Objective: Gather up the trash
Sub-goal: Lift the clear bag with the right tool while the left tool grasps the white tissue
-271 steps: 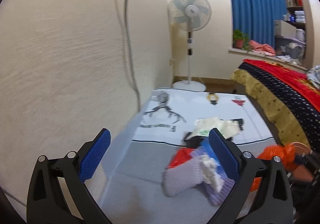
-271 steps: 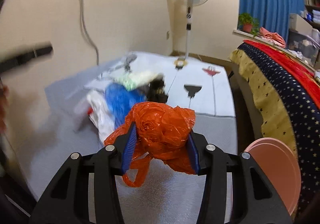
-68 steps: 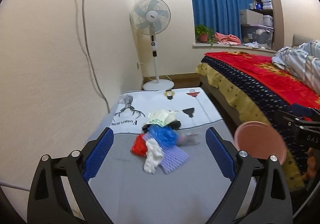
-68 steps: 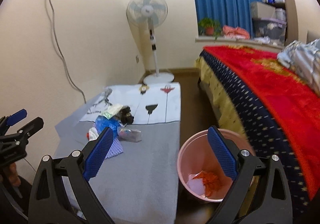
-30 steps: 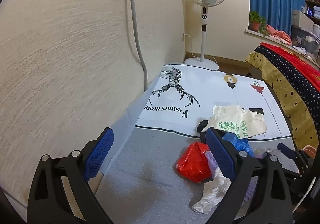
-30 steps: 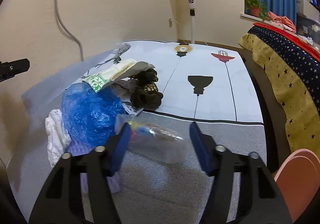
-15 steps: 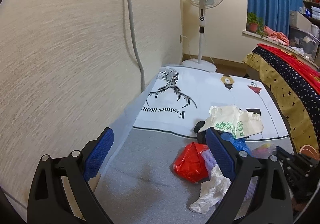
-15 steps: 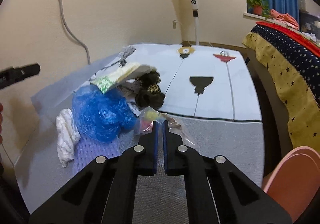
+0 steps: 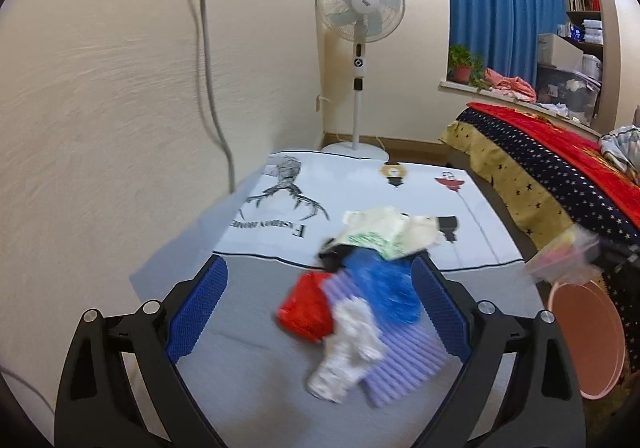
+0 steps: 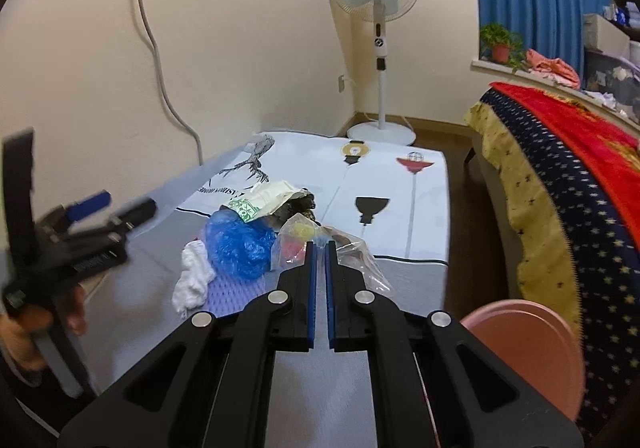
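- The right gripper (image 10: 320,244) has its fingers closed on a clear bag (image 10: 320,248) of small coloured scraps, held above the worktop (image 10: 248,348).
- The left gripper (image 9: 320,312) is open and holds nothing.
- The bag looks crumpled, with no clear long axis; it sags right of the fingers.
- Left on the worktop: blue bag (image 10: 240,244), white wad (image 10: 194,280), red bag (image 9: 306,308), lilac mat (image 9: 404,364), printed paper bag (image 9: 384,232).
- The pink bin (image 10: 528,352) stands at the right; its inside is hidden, so the tally of what is done is unknown.
- Judged: this bag goes into the bin next; most of the pile remains.
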The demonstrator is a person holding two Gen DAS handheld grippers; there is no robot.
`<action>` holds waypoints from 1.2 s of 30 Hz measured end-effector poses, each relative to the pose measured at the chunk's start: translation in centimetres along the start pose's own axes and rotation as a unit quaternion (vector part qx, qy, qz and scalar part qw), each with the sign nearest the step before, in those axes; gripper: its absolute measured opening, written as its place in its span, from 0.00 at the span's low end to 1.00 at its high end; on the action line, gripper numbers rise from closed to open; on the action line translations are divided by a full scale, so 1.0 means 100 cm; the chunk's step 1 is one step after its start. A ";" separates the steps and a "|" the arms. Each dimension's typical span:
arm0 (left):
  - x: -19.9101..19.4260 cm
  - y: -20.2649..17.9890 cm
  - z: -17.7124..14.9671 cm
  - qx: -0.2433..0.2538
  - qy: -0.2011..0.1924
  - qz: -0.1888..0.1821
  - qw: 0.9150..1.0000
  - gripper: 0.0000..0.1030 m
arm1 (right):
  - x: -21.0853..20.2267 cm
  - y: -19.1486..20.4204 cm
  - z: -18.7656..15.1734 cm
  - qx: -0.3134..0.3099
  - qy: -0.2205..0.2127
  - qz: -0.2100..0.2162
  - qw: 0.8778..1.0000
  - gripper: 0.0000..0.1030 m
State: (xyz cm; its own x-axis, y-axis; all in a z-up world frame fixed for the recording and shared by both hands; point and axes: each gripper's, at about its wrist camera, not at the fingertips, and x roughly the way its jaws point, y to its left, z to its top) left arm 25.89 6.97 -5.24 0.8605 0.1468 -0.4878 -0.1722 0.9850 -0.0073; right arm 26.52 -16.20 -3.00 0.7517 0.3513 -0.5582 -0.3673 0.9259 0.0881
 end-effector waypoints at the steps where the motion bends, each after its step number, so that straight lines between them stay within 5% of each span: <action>1: -0.002 -0.005 -0.004 0.001 0.000 -0.006 1.000 0.88 | -0.007 -0.001 0.000 0.003 -0.001 -0.002 1.000 0.04; 9: 0.021 -0.040 -0.040 0.045 0.023 -0.042 0.998 0.88 | -0.064 -0.014 -0.014 0.023 -0.027 -0.011 0.999 0.04; 19: 0.045 -0.036 -0.057 0.012 0.001 -0.017 1.000 0.86 | -0.028 -0.048 -0.037 0.053 0.023 -0.036 0.998 0.04; 24: 0.058 -0.032 -0.056 0.000 0.025 -0.023 0.999 0.74 | -0.017 -0.054 -0.043 0.064 0.036 -0.032 0.997 0.04; 28: 0.063 -0.026 -0.057 -0.014 0.038 -0.031 0.999 0.53 | -0.008 -0.059 -0.052 0.069 0.055 -0.040 0.995 0.04; 30: 0.065 -0.026 -0.057 -0.016 0.042 -0.034 0.998 0.36 | -0.008 -0.061 -0.053 0.069 0.056 -0.044 0.995 0.04; 32: 0.066 -0.025 -0.057 -0.016 0.044 -0.045 0.998 0.06 | -0.009 -0.062 -0.055 0.069 0.056 -0.046 0.995 0.04; 36: 0.062 -0.025 -0.054 -0.013 0.050 -0.050 0.997 0.03 | -0.009 -0.063 -0.056 0.071 0.060 -0.049 0.994 0.04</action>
State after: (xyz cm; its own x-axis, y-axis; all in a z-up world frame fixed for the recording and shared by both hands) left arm 29.06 4.97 -13.00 0.8221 0.0361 -0.5681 -0.1003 0.9916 -0.0820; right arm 25.04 -23.15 -7.67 0.7068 0.2467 -0.6630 -0.2071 0.9683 0.1395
